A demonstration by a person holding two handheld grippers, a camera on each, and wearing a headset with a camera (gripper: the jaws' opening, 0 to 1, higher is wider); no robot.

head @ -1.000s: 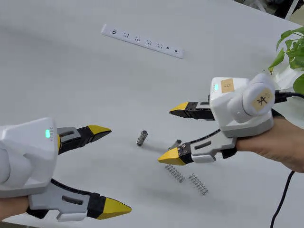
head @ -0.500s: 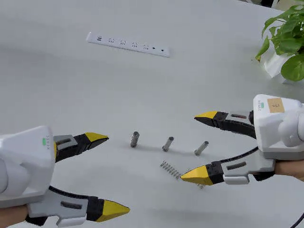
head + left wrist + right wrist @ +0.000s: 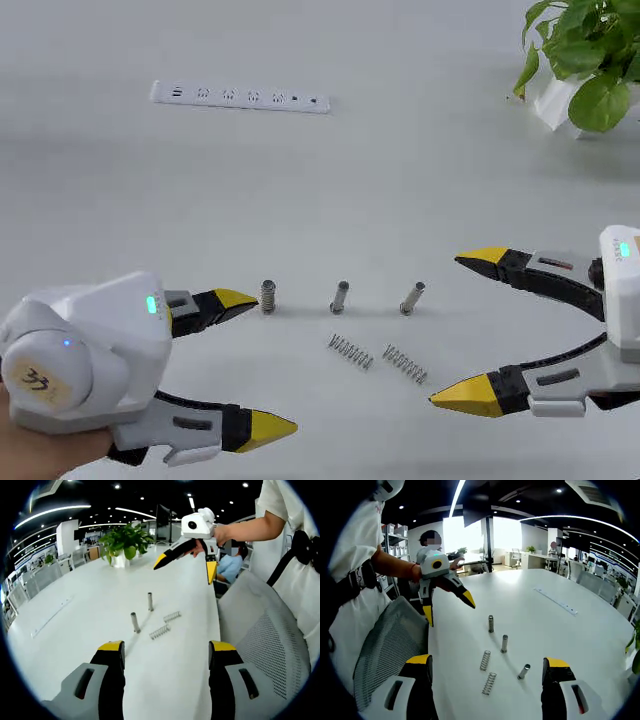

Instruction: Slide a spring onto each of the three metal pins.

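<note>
Springs lie loose on the table (image 3: 420, 170) just below centre of the head view: the left spring (image 3: 350, 351) and right spring (image 3: 405, 364), near each other and just beneath the row of three pins. The left pin (image 3: 268, 296) looks already sleeved with a coil. The middle pin (image 3: 340, 296) and right pin (image 3: 412, 297) stand bare. The left gripper (image 3: 255, 365), at lower left, and the right gripper (image 3: 470, 326), at lower right, both gape wide and hold nothing. The step in hand seems to be picking up a loose spring. It would go best to pinch the spring near one end, keeping its bore clear, then line it up with the pin's axis before sliding. The other gripper could steady the pin, since a thin coil may bend or roll away.
</note>
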